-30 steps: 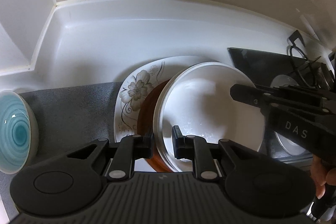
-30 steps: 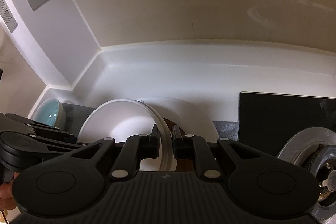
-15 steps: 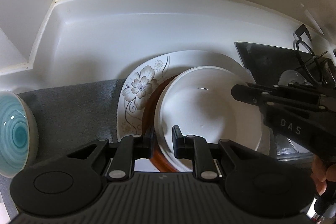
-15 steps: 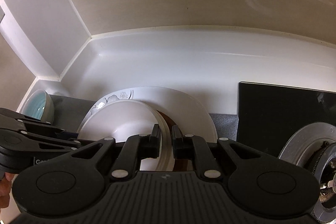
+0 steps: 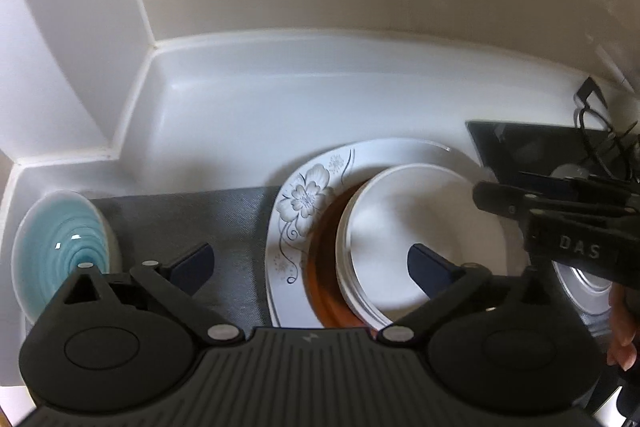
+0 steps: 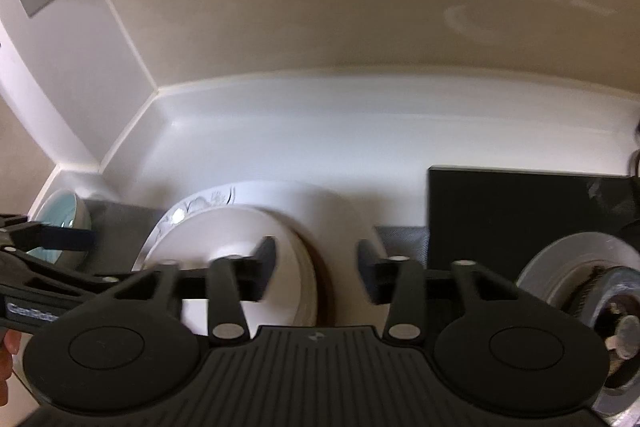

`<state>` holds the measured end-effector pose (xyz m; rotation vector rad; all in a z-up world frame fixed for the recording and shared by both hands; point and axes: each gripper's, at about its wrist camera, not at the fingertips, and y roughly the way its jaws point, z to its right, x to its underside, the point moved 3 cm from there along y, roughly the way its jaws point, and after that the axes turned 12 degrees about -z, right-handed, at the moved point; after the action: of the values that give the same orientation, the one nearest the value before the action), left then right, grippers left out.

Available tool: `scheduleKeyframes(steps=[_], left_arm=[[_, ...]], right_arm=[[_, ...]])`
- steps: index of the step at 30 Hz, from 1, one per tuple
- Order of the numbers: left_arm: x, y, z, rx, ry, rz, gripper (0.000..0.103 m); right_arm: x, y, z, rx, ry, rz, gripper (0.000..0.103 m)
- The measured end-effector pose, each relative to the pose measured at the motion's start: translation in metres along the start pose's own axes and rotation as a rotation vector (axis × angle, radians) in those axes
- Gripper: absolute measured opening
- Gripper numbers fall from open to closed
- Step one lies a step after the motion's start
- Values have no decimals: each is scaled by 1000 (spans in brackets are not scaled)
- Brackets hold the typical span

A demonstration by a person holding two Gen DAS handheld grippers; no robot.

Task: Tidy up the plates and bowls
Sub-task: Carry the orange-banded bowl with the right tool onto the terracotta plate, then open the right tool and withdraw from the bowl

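Both hand-held grippers, left [image 5: 310,265] and right [image 6: 316,269], have released the smooth round white bowl [image 5: 424,231].

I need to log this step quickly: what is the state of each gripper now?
Left gripper: open, holding nothing, over the white bowls.
Right gripper: open, holding nothing.

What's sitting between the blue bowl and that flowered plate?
Only grey mat. In the left wrist view the blue bowl sits at the mat's left end, the flowered plate at its right, with nothing on the stretch between.
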<state>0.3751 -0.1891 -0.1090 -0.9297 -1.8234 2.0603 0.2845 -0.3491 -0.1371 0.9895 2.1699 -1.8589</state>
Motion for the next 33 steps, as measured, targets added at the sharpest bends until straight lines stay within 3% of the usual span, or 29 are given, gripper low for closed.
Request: scheduleKeyframes(steps=[5, 13, 23, 33], left_arm=[[15, -22, -3, -1, -1, 46, 103], [66, -53, -5, 16, -12, 107, 103], [142, -85, -28, -7, -117, 145, 103], [183, -111, -44, -43, -214, 166, 103]], right_arm=[[10, -32, 0, 12, -9, 70, 65], [53, -89, -13, -9, -23, 171, 70], [123, -121, -37, -34, -66, 178, 72], [142, -136, -49, -80, -103, 175, 72]])
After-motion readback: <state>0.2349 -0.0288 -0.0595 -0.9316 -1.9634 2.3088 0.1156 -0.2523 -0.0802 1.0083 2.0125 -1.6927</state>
